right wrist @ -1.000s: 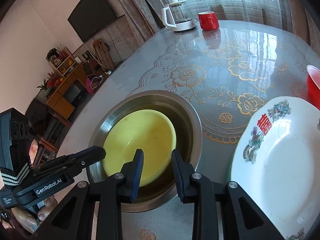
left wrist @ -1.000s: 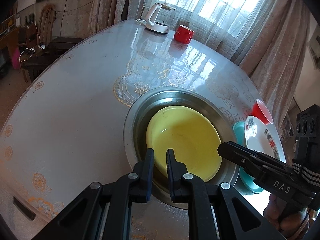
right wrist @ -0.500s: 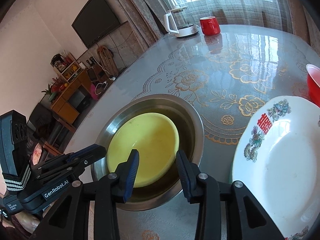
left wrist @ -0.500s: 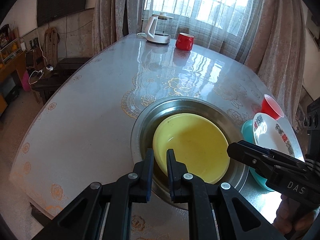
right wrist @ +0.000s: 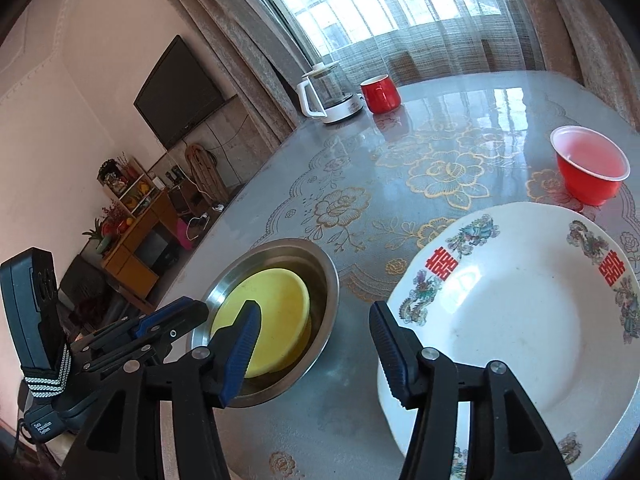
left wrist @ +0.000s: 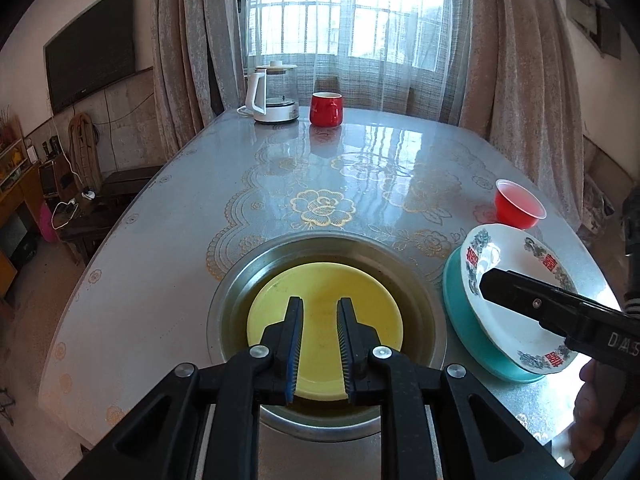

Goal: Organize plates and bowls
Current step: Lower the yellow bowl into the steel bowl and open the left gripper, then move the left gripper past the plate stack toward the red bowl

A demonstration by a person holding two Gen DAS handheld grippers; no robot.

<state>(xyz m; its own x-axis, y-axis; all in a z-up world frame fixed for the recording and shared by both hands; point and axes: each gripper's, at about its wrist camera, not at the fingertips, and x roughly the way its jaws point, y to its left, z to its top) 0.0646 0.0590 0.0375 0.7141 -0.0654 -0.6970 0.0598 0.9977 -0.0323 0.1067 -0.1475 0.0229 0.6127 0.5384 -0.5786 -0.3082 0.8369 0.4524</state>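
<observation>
The left gripper (left wrist: 319, 318) covers the near part of the yellow plate (left wrist: 324, 296). The white plate (left wrist: 520, 296) hides most of the teal bowl (left wrist: 472, 336) under it. In the right wrist view, the white plate (right wrist: 520, 320) is cut off at the right and bottom edges. The shelf things (right wrist: 120, 184) far left are too small to tell.

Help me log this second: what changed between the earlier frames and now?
Both grippers pulled up and back from the steel basin. The right gripper opened wide and swung toward the white plate; the left gripper opened slightly. Neither holds anything. The yellow bowl, plate and red cup stayed put.
</observation>
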